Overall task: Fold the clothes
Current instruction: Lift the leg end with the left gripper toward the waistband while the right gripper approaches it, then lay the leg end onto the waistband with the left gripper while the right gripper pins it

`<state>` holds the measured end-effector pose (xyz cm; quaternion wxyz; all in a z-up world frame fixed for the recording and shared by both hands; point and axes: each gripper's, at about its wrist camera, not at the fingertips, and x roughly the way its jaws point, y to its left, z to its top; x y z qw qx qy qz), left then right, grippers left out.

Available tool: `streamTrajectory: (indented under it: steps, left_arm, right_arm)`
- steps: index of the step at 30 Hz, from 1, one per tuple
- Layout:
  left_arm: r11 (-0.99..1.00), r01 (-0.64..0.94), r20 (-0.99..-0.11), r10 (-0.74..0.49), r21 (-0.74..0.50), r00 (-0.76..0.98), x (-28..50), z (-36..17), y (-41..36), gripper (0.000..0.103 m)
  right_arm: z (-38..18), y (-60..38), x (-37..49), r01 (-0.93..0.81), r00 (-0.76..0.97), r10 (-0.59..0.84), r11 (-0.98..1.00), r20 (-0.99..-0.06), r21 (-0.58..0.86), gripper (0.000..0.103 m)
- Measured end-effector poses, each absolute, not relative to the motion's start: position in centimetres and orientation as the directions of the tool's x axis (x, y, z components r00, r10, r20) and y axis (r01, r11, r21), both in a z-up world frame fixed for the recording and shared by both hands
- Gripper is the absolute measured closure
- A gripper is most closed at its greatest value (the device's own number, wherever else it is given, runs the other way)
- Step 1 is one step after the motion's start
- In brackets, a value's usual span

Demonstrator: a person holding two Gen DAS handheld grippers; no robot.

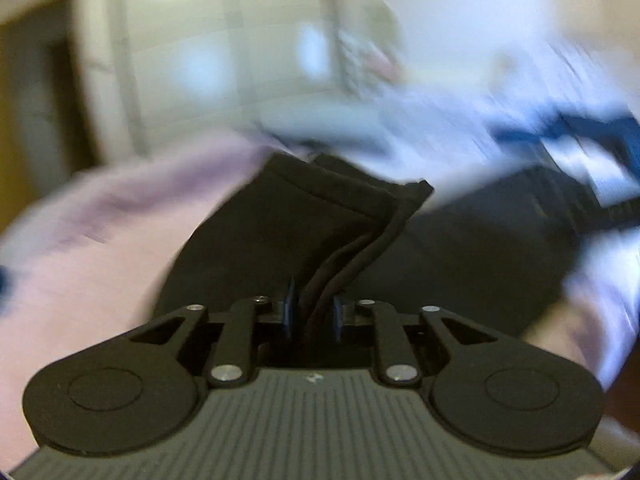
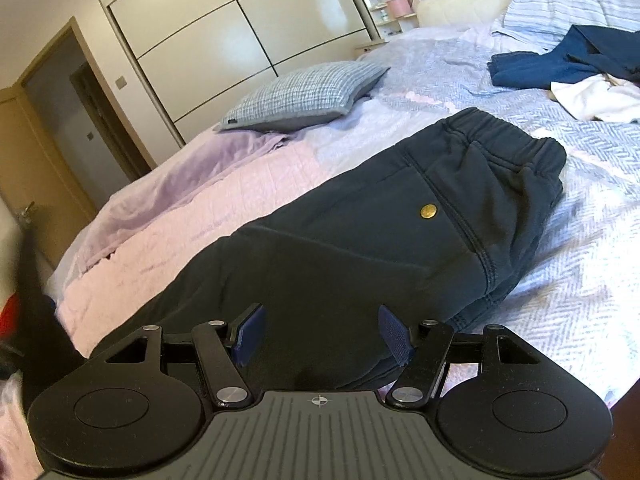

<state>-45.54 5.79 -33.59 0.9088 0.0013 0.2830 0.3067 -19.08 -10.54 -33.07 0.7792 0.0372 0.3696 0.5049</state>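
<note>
Dark navy trousers (image 2: 360, 240) lie along the bed, with the elastic waistband (image 2: 508, 136) at the far end and a brass button (image 2: 428, 211) on the back pocket. My right gripper (image 2: 322, 334) hangs open just above the near part of the trousers, its blue pads (image 2: 250, 334) wide apart with only cloth below them. In the blurred left wrist view my left gripper (image 1: 314, 316) is shut on several stacked hems of the dark trouser cloth (image 1: 280, 220), which stands up from the pads and hides what lies behind it.
The bed cover (image 2: 580, 220) is pink on the left and pale blue herringbone on the right. A checked pillow (image 2: 304, 94) lies at the far side. A blue garment (image 2: 560, 60) and a white one (image 2: 592, 98) lie at the far right. A wardrobe (image 2: 240, 32) stands beyond.
</note>
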Motion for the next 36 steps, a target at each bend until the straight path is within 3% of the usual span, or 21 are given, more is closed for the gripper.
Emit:
streamTrajectory:
  steps: [2,5,8,15,19,29,36]
  left_arm:
    - [0.827,-0.522,-0.606,0.528,0.209,0.595,-43.6,-36.0,5.1,0.083]
    - [0.832,-0.534,-0.591,0.509,0.151,0.626,-45.1,-34.7,4.5,0.08]
    - [0.83,-0.556,-0.559,0.446,-0.033,0.699,-48.6,-32.0,5.5,0.08]
    - [0.674,-0.724,-0.571,0.54,-0.146,0.618,-54.5,-30.8,9.8,0.082]
    - [0.62,-0.759,-0.582,0.548,-0.2,0.601,-56.8,-31.4,11.6,0.082]
    - [0.571,-0.758,-0.577,0.52,-0.314,0.63,-59.9,-32.5,13.2,0.083]
    - [0.562,-0.748,-0.576,0.5,-0.352,0.646,-60.2,-33.6,14.0,0.083]
  right_arm:
    - [-32.8,-10.5,-19.0,-0.754,0.214,0.817,0.487,-0.536,0.441,0.037]
    - [-31.9,-10.7,-19.1,-0.754,0.21,0.832,0.472,-0.513,0.457,0.037]
    - [-31.4,-10.3,-19.4,-0.757,0.153,0.86,0.419,-0.486,0.502,0.037]
    - [-33.6,-5.7,-20.1,-0.532,-0.199,0.869,0.292,-0.453,0.795,0.037]
    - [-35.1,-4.0,-20.7,-0.487,-0.234,0.81,0.381,-0.538,0.786,0.037]
    - [-35.9,-3.0,-22.1,-0.467,-0.235,0.776,0.438,-0.585,0.768,0.044]
    - [-37.1,-4.2,-22.0,-0.361,-0.276,0.796,0.434,-0.539,0.825,0.047]
